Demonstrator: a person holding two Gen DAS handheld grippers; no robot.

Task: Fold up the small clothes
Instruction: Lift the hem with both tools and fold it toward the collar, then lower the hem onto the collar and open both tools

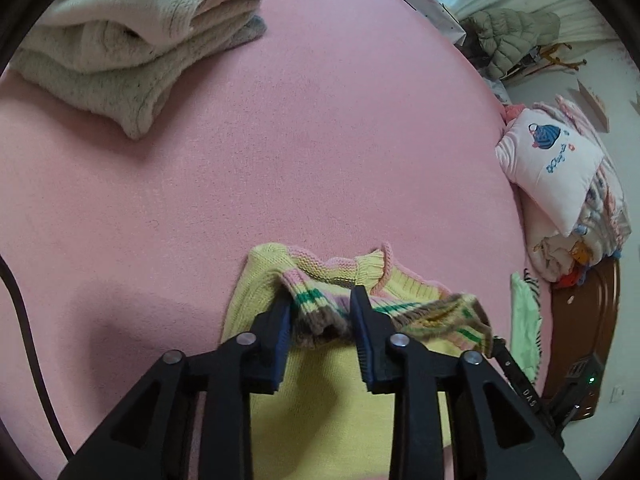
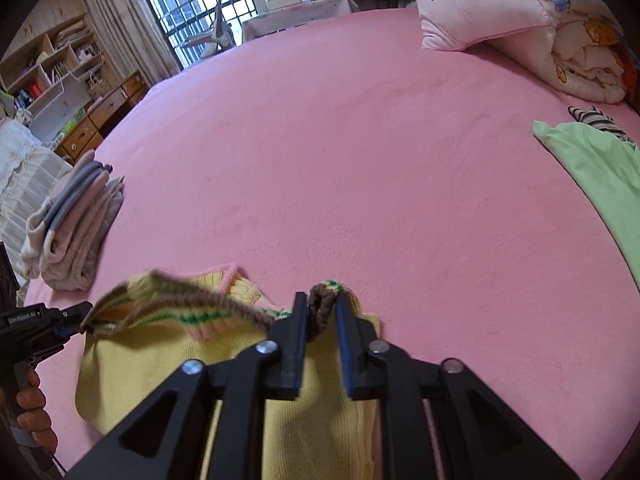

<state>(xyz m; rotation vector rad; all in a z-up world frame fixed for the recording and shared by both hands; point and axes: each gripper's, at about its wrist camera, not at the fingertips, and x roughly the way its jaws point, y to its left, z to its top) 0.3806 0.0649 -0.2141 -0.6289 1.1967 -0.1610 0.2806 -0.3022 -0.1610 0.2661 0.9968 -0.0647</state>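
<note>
A small yellow knit sweater (image 1: 320, 384) (image 2: 168, 372) lies on the pink bed sheet (image 1: 320, 140). Its pink, green and brown striped hem (image 1: 316, 316) is folded up over the body towards the collar. My left gripper (image 1: 320, 296) points down at the hem's left end, its jaws apart and the bunched hem loose between them. My right gripper (image 2: 320, 300) stands over the hem's other end (image 2: 322, 310), also parted, with a gap beside the brown edge. In the right wrist view the left gripper (image 2: 76, 316) shows at the left, held by a hand (image 2: 28, 400).
A stack of folded cream and grey knitwear (image 1: 120, 40) (image 2: 72, 232) sits at the bed's left. A pink pillow (image 1: 552, 168) (image 2: 476, 4) and a rolled quilt (image 2: 588, 56) lie at the head. A light green garment (image 2: 600, 168) and a striped cloth (image 2: 596, 118) lie to the right.
</note>
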